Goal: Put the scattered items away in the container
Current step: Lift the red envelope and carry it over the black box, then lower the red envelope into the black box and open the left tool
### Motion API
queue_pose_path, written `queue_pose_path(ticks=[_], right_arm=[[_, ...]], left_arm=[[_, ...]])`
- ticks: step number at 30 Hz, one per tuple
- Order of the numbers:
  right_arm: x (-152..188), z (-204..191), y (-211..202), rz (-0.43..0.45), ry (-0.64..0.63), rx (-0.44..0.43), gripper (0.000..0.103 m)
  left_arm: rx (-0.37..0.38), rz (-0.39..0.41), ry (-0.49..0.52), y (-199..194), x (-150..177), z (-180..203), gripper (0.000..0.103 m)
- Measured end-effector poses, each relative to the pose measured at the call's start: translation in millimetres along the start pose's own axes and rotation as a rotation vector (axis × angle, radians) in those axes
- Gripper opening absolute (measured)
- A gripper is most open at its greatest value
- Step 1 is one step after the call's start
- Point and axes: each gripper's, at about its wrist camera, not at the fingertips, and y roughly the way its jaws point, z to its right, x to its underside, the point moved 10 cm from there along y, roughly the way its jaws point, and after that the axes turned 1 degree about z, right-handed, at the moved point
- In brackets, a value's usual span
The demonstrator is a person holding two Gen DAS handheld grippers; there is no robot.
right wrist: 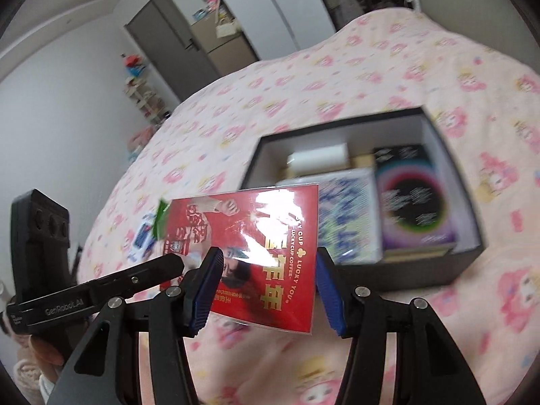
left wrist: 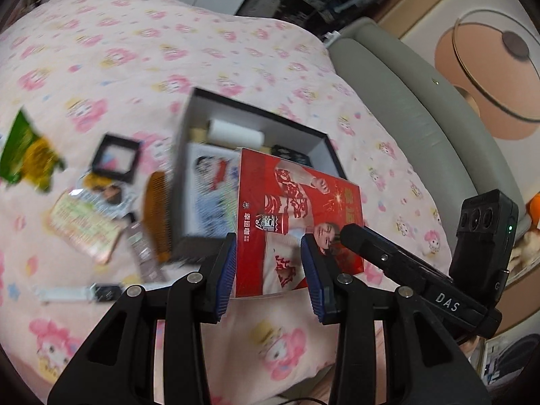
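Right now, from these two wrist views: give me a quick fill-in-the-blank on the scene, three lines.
1. The glossy card in front of the box is mainly ___.
2. The brown comb lies ___ the box, on the bedspread.
3. The roll at the back of the box is ___.

Missing words: red; outside; white

The red card (right wrist: 249, 256) reads "LUCKY CUP COFFEE" and "LUCKY YOU". The right gripper's body (left wrist: 447, 302) bears "DAS"; the left gripper's body (right wrist: 64, 310) apparently "GenRobot.AI".
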Motion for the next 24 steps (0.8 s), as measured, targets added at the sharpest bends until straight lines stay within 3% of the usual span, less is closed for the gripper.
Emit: queue_pose_path(ticks=[8,20,24], right_arm=[[-37.1,51.2,-1.0,0.034,0.008,0.073,0.051],[-42.5,93.0,59.1,-0.074,0.029,0.094,0.051],[-35.6,104.0,79.8,-0.128,0.020,0.154,0.051]], left_arm=[[-0.003,-0.031,0.020,54.8,-22.7,18.7,0.037],[-0.087,-0.127,0.030,118.3,-37.2,3.5,0.037],[-0.138,-0.166,0.052,131.9,-34.6,-3.8,0.037]])
